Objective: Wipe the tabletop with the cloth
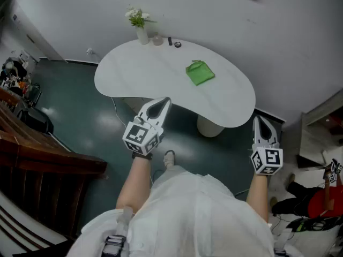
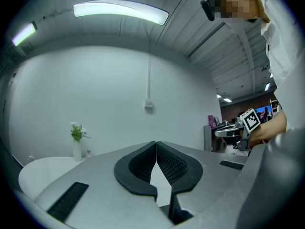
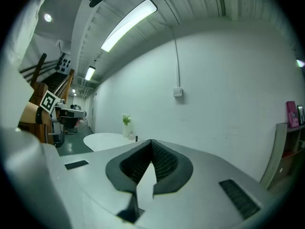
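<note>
We held our left tool (image 1: 164, 103) level, its ribbed dark pads shut together on nothing, short of the near edge of the smooth, white, kidney-shaped worktop (image 1: 134, 74). Right of the middle of that worktop lay the green cloth (image 1: 200, 72), a rumpled folded square, well apart from both tools. We judged it light, soft and limp, apt to slide on so glossy a surface, and best pinched at a raised fold or corner. Our right tool (image 1: 258, 121) was likewise closed and empty.
</note>
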### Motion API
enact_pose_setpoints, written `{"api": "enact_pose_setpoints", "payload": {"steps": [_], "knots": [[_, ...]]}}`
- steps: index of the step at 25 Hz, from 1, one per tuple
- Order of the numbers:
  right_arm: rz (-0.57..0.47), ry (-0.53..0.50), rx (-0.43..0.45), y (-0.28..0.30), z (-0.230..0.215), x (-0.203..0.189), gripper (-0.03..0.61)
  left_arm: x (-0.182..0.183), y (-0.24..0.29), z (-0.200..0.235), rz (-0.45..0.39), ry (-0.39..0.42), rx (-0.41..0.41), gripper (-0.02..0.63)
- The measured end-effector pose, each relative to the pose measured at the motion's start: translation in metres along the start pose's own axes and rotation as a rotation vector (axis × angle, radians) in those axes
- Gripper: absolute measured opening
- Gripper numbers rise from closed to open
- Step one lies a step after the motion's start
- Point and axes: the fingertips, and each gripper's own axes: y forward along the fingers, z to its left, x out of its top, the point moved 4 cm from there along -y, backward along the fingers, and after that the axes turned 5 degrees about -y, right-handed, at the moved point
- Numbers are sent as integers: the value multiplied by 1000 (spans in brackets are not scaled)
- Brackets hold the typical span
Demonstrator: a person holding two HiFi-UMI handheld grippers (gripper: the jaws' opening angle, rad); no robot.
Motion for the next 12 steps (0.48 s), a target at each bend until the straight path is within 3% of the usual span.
{"api": "enact_pose_setpoints", "payload": {"steps": [12], "knots": [[1, -1, 11, 0, 2, -1, 8, 1, -2, -3, -6, -5, -13, 18]]}}
